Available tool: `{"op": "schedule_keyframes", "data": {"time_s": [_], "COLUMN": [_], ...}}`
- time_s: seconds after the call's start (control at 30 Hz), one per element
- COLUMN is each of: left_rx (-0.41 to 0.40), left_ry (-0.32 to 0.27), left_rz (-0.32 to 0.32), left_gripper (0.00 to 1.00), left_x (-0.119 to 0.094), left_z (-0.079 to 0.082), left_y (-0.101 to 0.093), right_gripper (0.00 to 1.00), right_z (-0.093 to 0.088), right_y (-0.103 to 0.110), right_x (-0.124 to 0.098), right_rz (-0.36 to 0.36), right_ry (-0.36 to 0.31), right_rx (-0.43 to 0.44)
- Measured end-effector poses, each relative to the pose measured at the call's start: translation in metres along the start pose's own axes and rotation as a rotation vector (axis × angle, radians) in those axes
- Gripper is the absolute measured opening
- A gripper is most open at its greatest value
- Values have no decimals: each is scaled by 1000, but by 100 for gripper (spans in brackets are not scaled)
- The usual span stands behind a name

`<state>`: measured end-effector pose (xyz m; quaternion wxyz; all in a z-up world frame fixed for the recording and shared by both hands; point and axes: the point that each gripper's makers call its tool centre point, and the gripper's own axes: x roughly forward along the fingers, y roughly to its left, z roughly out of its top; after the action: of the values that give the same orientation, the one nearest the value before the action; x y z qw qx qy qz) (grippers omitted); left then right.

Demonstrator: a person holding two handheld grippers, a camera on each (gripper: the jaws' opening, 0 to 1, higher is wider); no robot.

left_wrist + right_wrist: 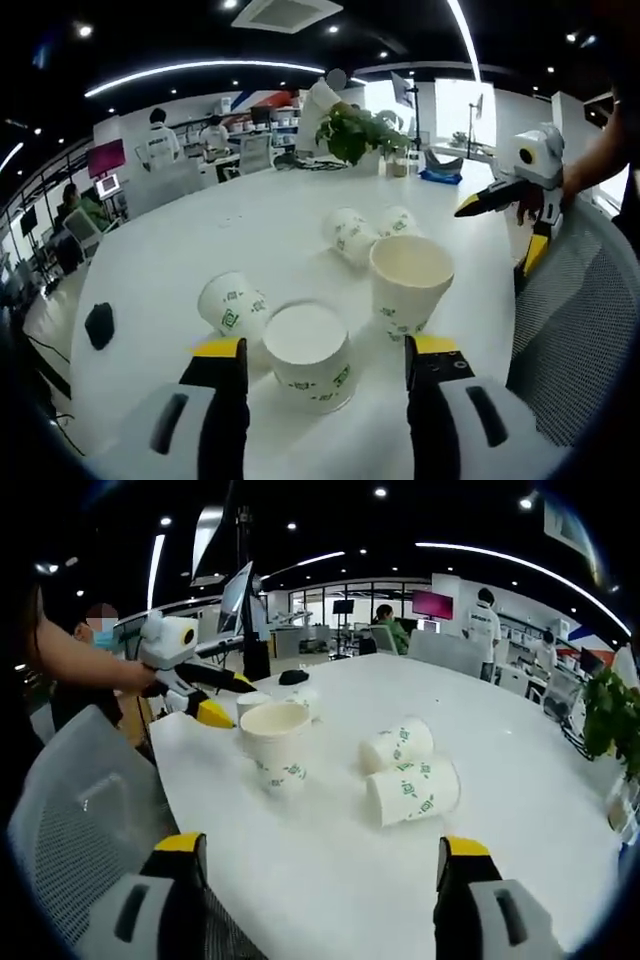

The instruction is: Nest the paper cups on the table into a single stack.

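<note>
a: table point(200, 250) carries five paper cups. nearest the left gripper point(325, 355) is an inverted cup point(310, 355), sitting between its wide-open jaws, which do not appear to touch it. just beside stands an upright cup point(410, 280); a tipped cup point(232, 305) and two lying cups point(350, 235) are close by.

b: right gripper point(325, 860)?

a: fully spread, holding nothing, well short of the cups. advice: close the left gripper evenly on the inverted cup's wall, gently to avoid crushing, then turn it mouth-up before nesting into the upright cup.

Left claw point(325, 355) jaws wide apart; right claw point(325, 855) likewise, both empty.
</note>
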<state>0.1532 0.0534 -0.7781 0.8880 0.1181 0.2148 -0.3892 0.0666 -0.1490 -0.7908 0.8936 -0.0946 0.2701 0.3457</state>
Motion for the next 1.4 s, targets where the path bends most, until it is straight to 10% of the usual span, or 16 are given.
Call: {"op": "schedule_keyframes", "data": {"time_s": [1.4], "left_rx": [0], "left_ry": [18], "left_rz": [64], "left_gripper": [36], "left_x": [13], "left_z": [-5], "left_y": [19], "right_gripper": [93], "right_z": [-5], "right_y": [0], "right_x": [1], "right_rz": [8], "right_ry": [18], "right_rx": [1]}}
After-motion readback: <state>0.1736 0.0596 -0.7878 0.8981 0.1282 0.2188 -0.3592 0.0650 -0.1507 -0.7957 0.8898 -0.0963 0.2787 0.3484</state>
